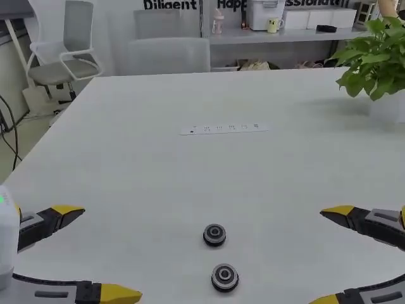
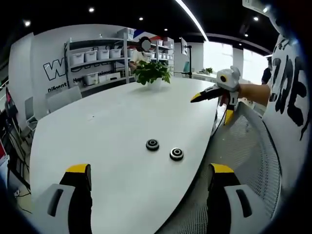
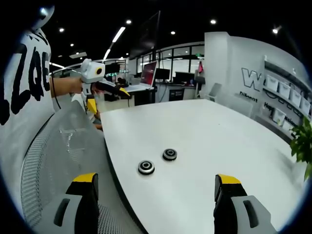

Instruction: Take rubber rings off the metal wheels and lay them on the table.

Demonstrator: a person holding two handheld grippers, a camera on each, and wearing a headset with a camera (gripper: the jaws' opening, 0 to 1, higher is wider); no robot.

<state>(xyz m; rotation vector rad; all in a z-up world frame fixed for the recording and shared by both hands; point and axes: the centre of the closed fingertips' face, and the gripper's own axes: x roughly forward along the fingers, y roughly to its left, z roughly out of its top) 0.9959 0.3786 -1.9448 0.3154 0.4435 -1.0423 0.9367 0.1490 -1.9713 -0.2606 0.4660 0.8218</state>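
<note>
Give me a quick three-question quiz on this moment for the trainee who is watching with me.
1. How many metal wheels lie on the table? A) one B) two C) four
2. True or false: the left gripper is shut on one of them.
3. In the head view, what stands at the table's far right edge?
Key: 1. B. 2. False: the left gripper and the right gripper are both open and apart from the wheels. 3. A potted plant.
</note>
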